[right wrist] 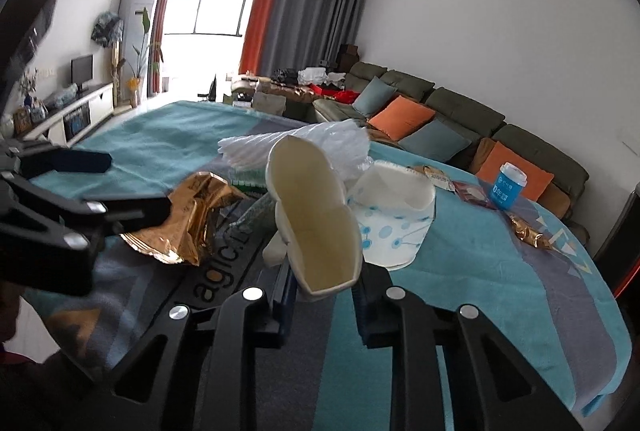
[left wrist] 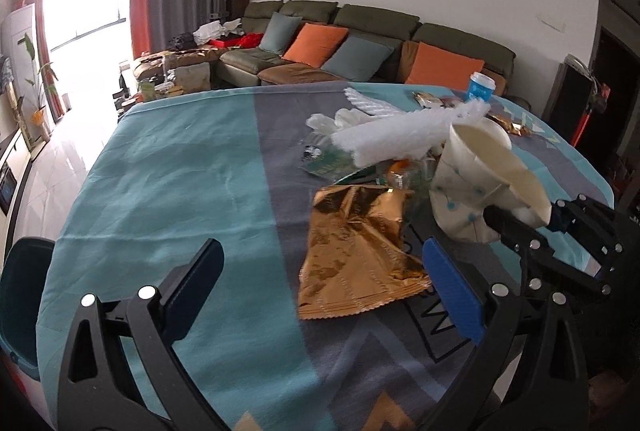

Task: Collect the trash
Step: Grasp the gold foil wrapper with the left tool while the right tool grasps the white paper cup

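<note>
My right gripper (right wrist: pixel 325 287) is shut on a squashed white paper cup (right wrist: pixel 316 219) and holds it above the table; it shows at the right of the left wrist view (left wrist: pixel 516 187). A second flattened paper cup with blue dots (right wrist: pixel 394 231) lies behind it. My left gripper (left wrist: pixel 320 271) is open, its fingers either side of a gold foil wrapper (left wrist: pixel 356 255) lying on the cloth. White foam wrap (left wrist: pixel 404 135) and plastic gloves (left wrist: pixel 336 119) lie beyond.
The table wears a teal and grey cloth (left wrist: pixel 168 171). A blue-labelled cup (left wrist: pixel 480 87) stands at the far side with small gold wrappers (right wrist: pixel 528 231) near it. A dark green bin (left wrist: pixel 20 295) stands left of the table. A sofa (left wrist: pixel 360 43) lies beyond.
</note>
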Available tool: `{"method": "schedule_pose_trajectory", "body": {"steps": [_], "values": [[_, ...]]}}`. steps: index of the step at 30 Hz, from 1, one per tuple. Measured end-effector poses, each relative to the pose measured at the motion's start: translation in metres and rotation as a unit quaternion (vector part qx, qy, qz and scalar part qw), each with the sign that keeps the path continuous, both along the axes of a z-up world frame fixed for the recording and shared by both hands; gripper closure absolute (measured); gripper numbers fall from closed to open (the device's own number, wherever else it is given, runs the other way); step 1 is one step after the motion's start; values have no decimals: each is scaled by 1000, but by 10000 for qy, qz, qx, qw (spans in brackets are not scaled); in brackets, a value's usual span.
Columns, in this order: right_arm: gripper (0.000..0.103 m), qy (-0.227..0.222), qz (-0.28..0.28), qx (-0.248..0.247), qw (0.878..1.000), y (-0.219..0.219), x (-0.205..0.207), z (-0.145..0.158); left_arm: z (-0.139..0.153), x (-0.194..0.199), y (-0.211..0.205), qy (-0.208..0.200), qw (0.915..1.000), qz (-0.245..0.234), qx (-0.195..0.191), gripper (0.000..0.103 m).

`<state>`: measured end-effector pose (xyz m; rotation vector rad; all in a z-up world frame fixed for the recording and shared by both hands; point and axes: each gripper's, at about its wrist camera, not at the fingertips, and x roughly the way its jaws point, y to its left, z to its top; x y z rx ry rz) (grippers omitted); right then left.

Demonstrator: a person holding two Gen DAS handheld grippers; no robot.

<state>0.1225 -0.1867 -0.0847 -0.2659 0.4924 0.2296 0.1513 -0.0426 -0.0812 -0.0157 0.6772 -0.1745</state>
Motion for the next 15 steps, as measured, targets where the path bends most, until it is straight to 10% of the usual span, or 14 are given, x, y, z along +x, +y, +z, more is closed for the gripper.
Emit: {"method": "schedule_pose_trajectory", "body": {"steps": [15], "values": [[81,-88,-8,572,9983,-35,-19,24,-18,14,-39,341,9972,-467,465,5]]}}
